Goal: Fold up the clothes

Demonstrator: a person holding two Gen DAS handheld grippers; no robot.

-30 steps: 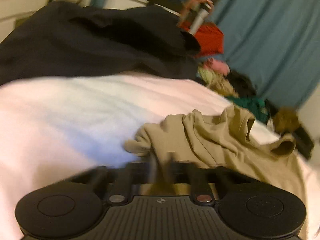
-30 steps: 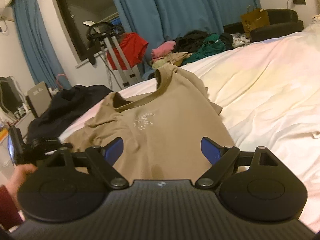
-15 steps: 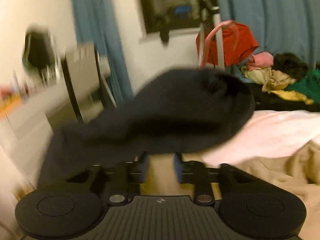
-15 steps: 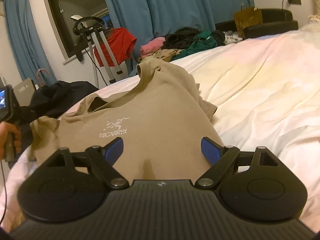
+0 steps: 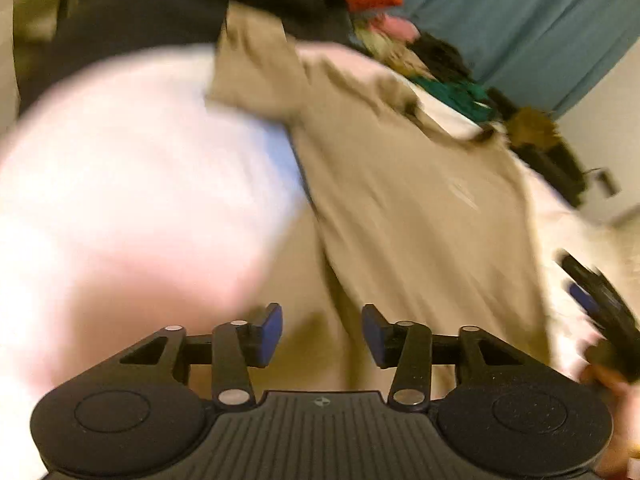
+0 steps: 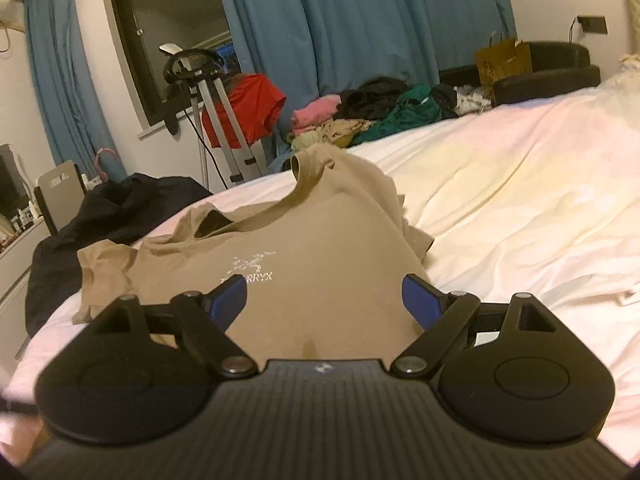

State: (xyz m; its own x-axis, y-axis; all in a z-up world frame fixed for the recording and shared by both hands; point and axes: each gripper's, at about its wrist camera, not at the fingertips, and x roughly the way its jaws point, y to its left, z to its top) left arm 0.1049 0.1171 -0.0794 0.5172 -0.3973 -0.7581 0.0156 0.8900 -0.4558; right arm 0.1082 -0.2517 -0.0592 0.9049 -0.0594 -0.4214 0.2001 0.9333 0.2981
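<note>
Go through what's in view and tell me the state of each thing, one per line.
Tan T-shirt: spread face up on the bed, logo showing, not yet folded.
Left gripper: jaws opening, nothing between them.
Right gripper: jaws wide open over the shirt's lower part, gripping nothing.
Black garment: crumpled at the bed's edge.
Clothes pile: unfolded heap.
Curtains: drawn.

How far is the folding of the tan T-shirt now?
Done: the tan T-shirt lies spread front up on the white bed, one sleeve still crumpled. In hand: nothing; the left gripper is opening over the hem and the right gripper is open. Left: every fold.
</note>
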